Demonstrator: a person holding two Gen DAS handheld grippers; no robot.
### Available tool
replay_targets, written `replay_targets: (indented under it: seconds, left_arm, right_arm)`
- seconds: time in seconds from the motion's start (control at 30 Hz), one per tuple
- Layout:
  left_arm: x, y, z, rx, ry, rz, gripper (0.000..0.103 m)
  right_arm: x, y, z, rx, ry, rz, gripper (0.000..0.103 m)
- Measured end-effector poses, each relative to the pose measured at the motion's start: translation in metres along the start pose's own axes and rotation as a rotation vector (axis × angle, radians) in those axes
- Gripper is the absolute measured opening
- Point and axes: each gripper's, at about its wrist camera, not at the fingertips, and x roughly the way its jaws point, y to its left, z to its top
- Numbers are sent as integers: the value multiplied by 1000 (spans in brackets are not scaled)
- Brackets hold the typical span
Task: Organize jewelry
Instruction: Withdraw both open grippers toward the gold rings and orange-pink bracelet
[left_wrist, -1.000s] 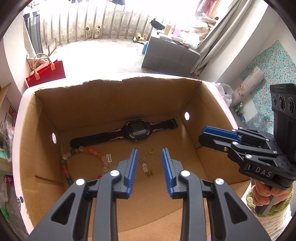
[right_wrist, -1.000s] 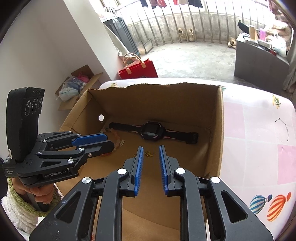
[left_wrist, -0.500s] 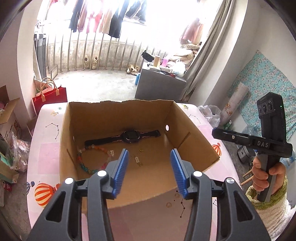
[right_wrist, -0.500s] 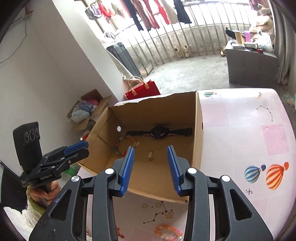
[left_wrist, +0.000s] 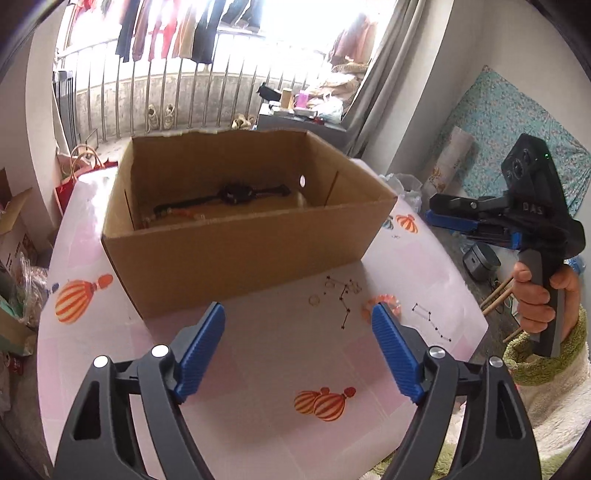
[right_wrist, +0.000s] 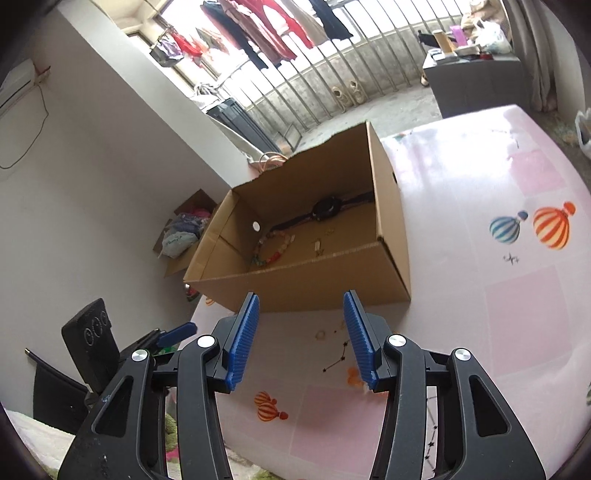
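The table (left_wrist: 258, 347) w/ the balloon-print cover is the biggest thing here, and on it stands the cardboard box (left_wrist: 236, 254), which I take as landmark. Inside the box, along its far wall, lies the black watch (right_wrist: 327, 208), strap stretched parallel to that wall; nearer the box's left wall is the bead bracelet (right_wrist: 271, 247), and some small gold pieces (right_wrist: 318, 246) lie about mid-floor. In front of the box, on the bare cover, a pink-orange bead bracelet (left_wrist: 380, 301) lies toward the box's right corner, w/ a small ring (left_wrist: 314, 300) just beside the front wall. Both tongs are on the near side of the box, not over it. The left gripper (left_wrist: 297, 352) has just been opening and stands wide, nothing between the jaws. The right gripper (right_wrist: 301, 336) has also just been opening, approx. half wide, empty too. The loose bracelet is almost under the right blue pad in each view, so I cannot tell which hand is nearer; probably it is picked next. As a loop it has no clear long axis.
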Motion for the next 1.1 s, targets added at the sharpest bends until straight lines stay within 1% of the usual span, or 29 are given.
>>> replay_targets:
  seconds: [0.07,0.13,0.23,0.4,0.5,0.6,0.73,0.8,0.87,1.03,1.07,1.1]
  left_arm:
    - [20,-2,-10,0,51,50,79]
    - [40,-5,-18,21,106,113,79]
    - [64,-8,-27,65,168,183,79]
    - [84,-12,-34,99,214,224,80]
    - [86,-13,-32,104,201,230,80]
    - [88,-12,-32,104,191,232,82]
    - [89,-10,-33,104,183,232,85]
    - [88,-8,-34,104,181,233,86]
    - [88,-8,-34,104,179,235,87]
    - [92,-8,-35,104,173,237,89]
    - [94,-9,-34,104,172,238,90]
    - [94,-9,-34,105,171,238,91]
  right_arm:
    - [9,-3,-12,22,26,-7,47]
    - [19,-6,-23,45,58,-7,47]
    - [32,-8,-37,64,99,-25,42]
    - [56,-6,-57,62,192,-35,35]
    - [71,-5,-64,56,230,-40,32]
    - [84,-10,-63,64,245,-55,29]
    - [92,-18,-60,80,248,-80,25]
    - [89,-24,-61,92,236,-100,24]
    - [84,-32,-60,103,212,-136,21]
    - [70,-53,-53,147,146,-230,21]
    - [68,-55,-52,154,137,-244,24]
    - [65,-58,-51,161,128,-254,24]
